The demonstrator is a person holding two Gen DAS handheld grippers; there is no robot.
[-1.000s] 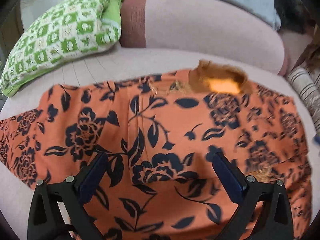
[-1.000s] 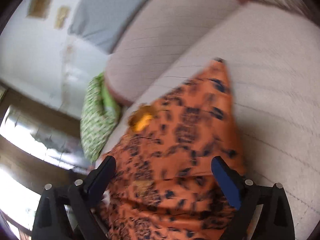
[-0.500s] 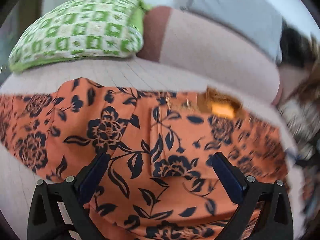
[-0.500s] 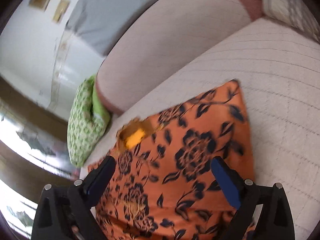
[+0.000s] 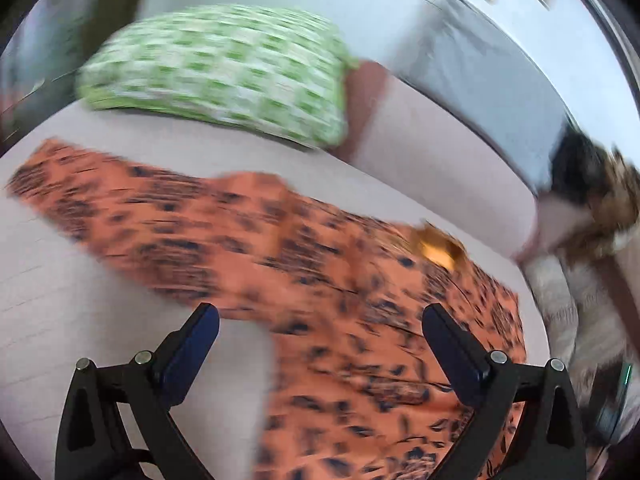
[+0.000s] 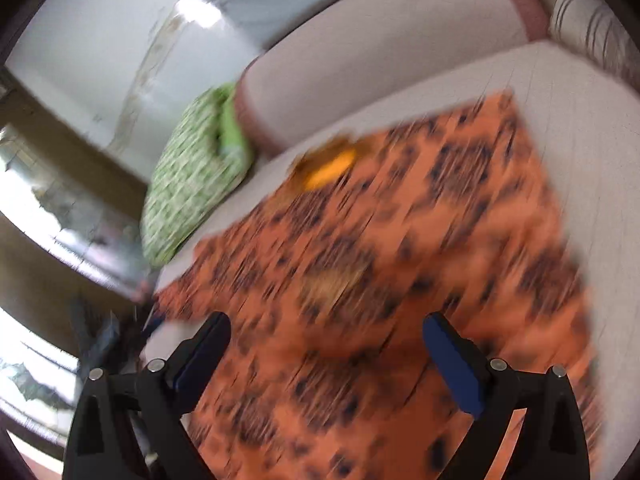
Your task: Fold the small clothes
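An orange garment with a dark floral print (image 5: pixel 320 288) lies spread flat on a pale sofa seat (image 5: pixel 80 292); its neck opening with a yellow lining (image 5: pixel 436 250) points to the backrest. It also shows in the right wrist view (image 6: pixel 400 260). My left gripper (image 5: pixel 320 320) is open and empty, above the garment's near left part, one sleeve stretching left. My right gripper (image 6: pixel 326 328) is open and empty above the garment's near edge. Both views are motion-blurred.
A green-and-white checked cushion (image 5: pixel 224 72) leans at the sofa's left end, also seen in the right wrist view (image 6: pixel 192 188). The pale backrest (image 5: pixel 440 160) runs behind. A striped cushion (image 6: pixel 592 28) sits at the right end. Dark furry things (image 5: pixel 600 184) lie at right.
Both grippers have swung quickly: the left view has turned left toward the sleeve and cushion, the right view has shifted over the garment. Both stay open. The garment has not moved.
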